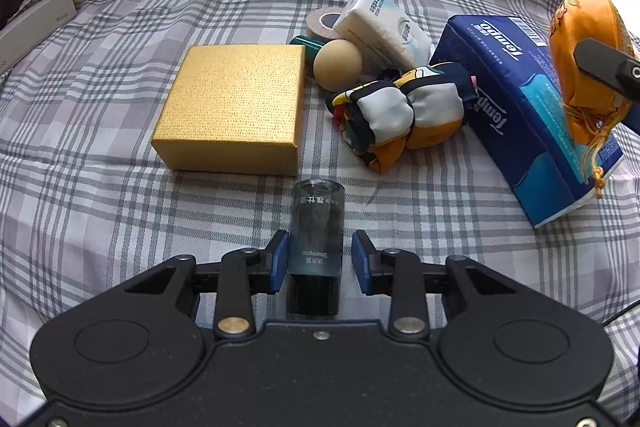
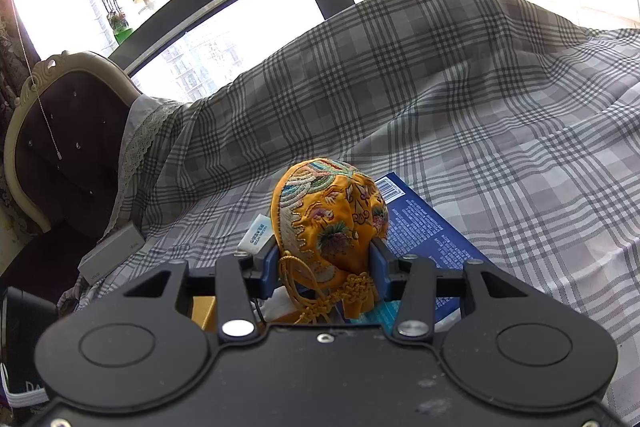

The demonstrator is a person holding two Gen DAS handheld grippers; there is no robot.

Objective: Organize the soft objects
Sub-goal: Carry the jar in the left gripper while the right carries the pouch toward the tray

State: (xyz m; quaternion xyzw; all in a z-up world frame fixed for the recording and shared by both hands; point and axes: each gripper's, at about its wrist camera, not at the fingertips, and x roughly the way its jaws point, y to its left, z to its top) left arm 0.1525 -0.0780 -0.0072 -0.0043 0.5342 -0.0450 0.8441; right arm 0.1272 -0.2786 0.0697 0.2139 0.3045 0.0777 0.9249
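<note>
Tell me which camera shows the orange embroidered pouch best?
The right wrist view: the orange pouch fills the middle, squeezed by the right gripper, embroidery and tassel cord clear. The left wrist view shows the pouch only small at the right edge, above the blue tissue pack, partly hidden by a finger.

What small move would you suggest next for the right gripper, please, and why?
Probably carry the embroidered pouch clear of the blue tissue box before lowering it: the right gripper has it pinched, and it hangs directly over the box.
</note>
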